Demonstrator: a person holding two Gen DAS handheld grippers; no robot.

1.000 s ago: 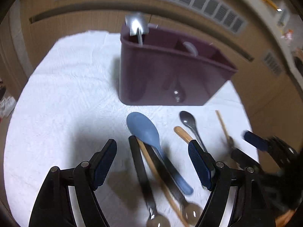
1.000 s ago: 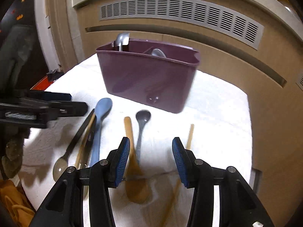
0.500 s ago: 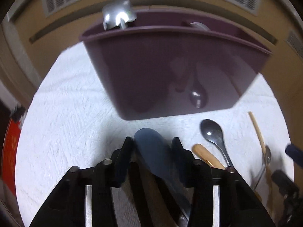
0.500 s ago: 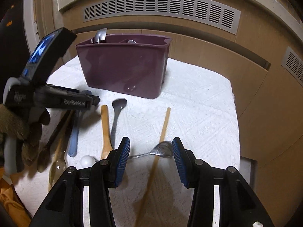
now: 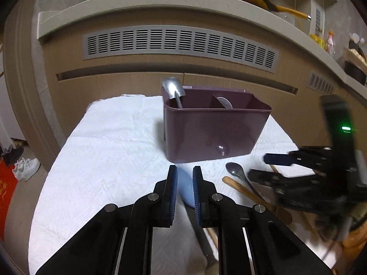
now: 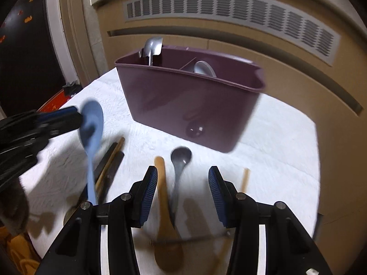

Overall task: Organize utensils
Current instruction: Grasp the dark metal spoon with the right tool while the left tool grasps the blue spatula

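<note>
My left gripper (image 5: 184, 191) is shut on the bowl of a light blue spoon (image 5: 185, 190) and holds it off the white cloth; in the right wrist view the blue spoon (image 6: 91, 128) hangs handle-down from it at the left. A purple divided caddy (image 5: 213, 130) stands on the cloth with a metal scoop (image 5: 173, 90) and a spoon inside; it also shows in the right wrist view (image 6: 188, 105). My right gripper (image 6: 183, 194) is open and empty above a wooden spoon (image 6: 166, 224) and a grey spoon (image 6: 180, 167).
Dark-handled utensils and a chopstick (image 6: 110, 162) lie on the white cloth (image 5: 107, 151) at the left. Another chopstick (image 6: 244, 180) lies at the right. Wooden cabinet fronts with a vent (image 5: 179, 42) stand behind the table.
My left gripper has closed on the blue spoon's bowl and lifted it off the cloth, pulling back from the caddy. My right gripper has moved left over the wooden and grey spoons.
</note>
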